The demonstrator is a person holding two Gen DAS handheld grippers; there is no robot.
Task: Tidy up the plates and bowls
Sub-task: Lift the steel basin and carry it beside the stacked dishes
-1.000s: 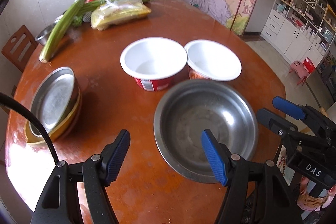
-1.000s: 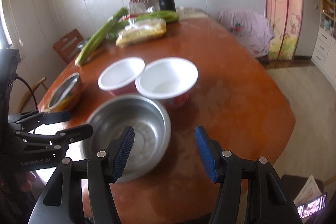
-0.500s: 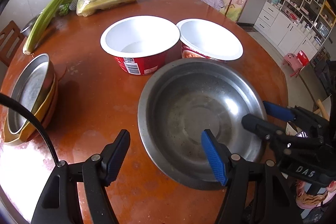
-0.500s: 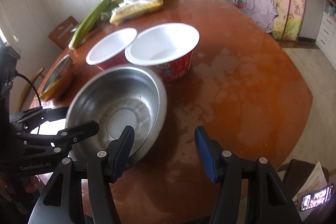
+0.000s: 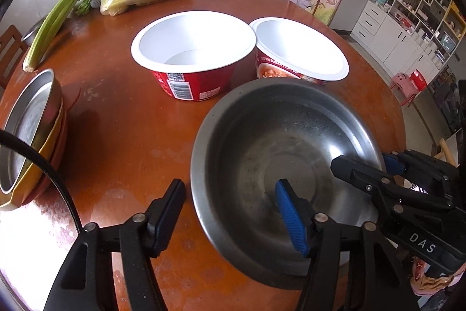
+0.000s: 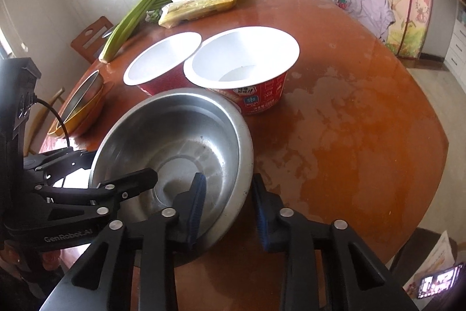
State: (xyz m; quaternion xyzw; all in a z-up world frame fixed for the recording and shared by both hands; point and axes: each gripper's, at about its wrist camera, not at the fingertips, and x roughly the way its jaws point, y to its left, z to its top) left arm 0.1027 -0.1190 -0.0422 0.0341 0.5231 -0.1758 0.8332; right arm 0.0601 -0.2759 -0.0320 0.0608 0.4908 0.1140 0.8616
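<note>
Both tongs lowered, straddling steel bowl (image 5: 285, 165) rim

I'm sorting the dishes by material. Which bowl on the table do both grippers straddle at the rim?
The lone steel bowl nearest the cameras: left gripper and right gripper straddle its rim. The two red-and-white paper bowls behind it and the stacked dishes are untouched.

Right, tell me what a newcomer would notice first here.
The big steel bowl near the table edge stands out. The right gripper is clamped on its rim, and the left gripper straddles another part, its jaws having just been closing. Behind it two red paper bowls stand side by side, and stacked plates sit at the left.
</note>
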